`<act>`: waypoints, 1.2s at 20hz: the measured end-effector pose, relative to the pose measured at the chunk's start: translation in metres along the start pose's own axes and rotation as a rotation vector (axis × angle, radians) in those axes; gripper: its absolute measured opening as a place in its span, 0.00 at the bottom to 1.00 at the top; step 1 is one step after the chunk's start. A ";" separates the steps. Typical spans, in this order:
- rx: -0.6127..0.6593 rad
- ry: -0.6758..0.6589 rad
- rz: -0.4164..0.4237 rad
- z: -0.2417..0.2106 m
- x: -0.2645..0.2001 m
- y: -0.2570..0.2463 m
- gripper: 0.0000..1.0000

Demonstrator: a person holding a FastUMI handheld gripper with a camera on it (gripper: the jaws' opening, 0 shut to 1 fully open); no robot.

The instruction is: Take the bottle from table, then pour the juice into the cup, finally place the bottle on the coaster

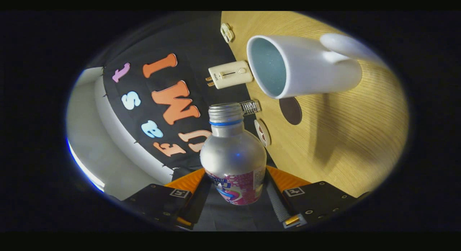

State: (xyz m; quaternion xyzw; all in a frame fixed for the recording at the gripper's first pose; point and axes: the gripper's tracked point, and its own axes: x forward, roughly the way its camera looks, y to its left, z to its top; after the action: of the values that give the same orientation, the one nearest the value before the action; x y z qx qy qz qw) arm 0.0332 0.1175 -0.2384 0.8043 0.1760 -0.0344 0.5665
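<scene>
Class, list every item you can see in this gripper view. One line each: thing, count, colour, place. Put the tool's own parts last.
bottle: one, frosted clear with a pink label and blue neck ring, uncapped, held between the fingers
cup: one, white, on the table beyond the bottle
coaster: one, dark brown, on the table beside the cup
plug adapter: one, cream, at the table's edge next to the cup
small cream item: one, further along that edge
round disc: one, pale with dark spots, near the bottle's neck
table: one, light wood
tongs: one, both fingers pressed on the bottle's label
</scene>
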 end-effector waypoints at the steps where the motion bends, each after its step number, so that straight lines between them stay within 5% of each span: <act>1: 0.010 -0.004 0.006 0.002 -0.001 0.001 0.80; 24: 0.098 -0.022 0.075 0.007 0.007 0.017 0.79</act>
State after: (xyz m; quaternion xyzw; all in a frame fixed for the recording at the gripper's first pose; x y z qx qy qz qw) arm 0.0459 0.1072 -0.2273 0.8367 0.1377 -0.0305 0.5292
